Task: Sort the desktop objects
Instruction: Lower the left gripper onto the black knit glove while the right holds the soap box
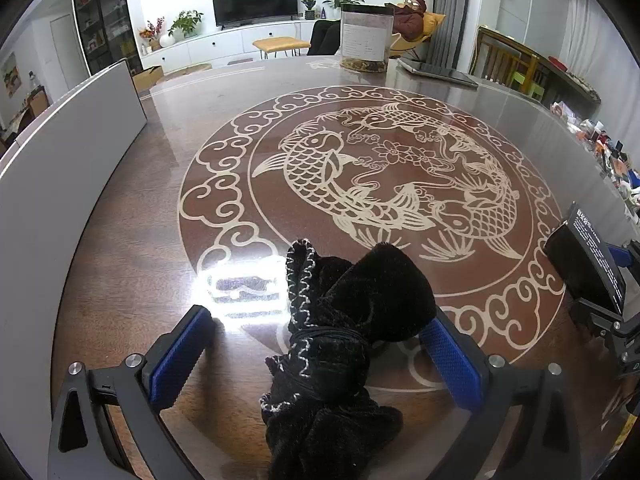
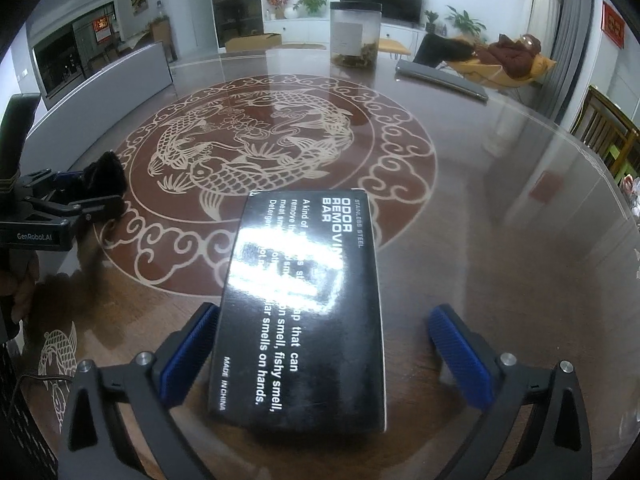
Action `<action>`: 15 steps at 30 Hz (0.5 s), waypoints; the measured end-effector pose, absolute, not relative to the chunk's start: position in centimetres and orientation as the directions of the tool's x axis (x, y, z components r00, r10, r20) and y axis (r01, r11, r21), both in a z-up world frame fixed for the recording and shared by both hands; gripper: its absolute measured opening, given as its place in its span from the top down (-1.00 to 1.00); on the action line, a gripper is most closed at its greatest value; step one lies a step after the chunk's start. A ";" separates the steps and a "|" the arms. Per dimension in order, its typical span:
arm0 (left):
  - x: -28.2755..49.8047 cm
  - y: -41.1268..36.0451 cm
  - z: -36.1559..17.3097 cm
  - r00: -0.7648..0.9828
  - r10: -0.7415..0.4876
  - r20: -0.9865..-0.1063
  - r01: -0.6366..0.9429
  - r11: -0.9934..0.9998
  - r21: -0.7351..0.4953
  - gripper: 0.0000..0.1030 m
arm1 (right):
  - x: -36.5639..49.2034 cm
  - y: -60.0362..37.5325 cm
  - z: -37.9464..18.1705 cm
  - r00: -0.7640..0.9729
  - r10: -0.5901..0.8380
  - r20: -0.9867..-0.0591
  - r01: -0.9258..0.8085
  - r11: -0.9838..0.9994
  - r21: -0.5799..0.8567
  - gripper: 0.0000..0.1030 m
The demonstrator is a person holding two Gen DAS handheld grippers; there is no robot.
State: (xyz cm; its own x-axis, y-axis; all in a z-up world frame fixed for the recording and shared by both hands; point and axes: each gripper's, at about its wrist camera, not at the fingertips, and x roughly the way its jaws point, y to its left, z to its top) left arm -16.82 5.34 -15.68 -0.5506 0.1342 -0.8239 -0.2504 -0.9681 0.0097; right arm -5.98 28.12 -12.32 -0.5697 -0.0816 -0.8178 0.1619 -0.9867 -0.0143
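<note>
Fish-patterned table (image 1: pixel 160 208): your left gripper (image 1: pixel 316 352) straddles the pouch (image 1: pixel 344 320), your right gripper (image 2: pixel 324 352) the box (image 2: pixel 304 304); both jaws spread, apparently releasing.

A black velvet drawstring pouch (image 1: pixel 340 340) lies on the brown carp-patterned tabletop (image 1: pixel 400 120). The left hand-held gripper (image 1: pixel 316 350) straddles it, blue pads (image 1: pixel 178 356) spread wide.

Black velvet pouch (image 1: pixel 344 320), white stitching; black box (image 2: pixel 304 312), white lettering.
</note>
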 end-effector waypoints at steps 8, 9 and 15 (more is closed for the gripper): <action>-16.7 5.3 -15.7 -0.551 0.135 -0.824 -0.251 -0.968 0.010 -1.00 | -6.0 28.1 -12.3 -0.570 -0.082 -0.818 0.162 -0.987 -0.014 -1.00; -16.8 5.4 -15.7 -0.551 0.135 -0.824 -0.251 -0.968 0.010 -1.00 | -6.0 28.1 -12.3 -0.570 -0.082 -0.818 0.162 -0.987 -0.014 -1.00; -16.8 5.3 -15.7 -0.551 0.135 -0.824 -0.251 -0.968 0.009 -1.00 | -6.0 28.1 -12.3 -0.569 -0.082 -0.818 0.163 -0.986 -0.014 -1.00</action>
State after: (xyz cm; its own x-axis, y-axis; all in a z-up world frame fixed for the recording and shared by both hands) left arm -16.77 5.33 -15.67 -0.5507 0.1348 -0.8237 -0.2509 -0.9680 0.0093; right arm -5.97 28.15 -12.30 -0.5692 -0.0823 -0.8181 0.1634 -0.9865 -0.0145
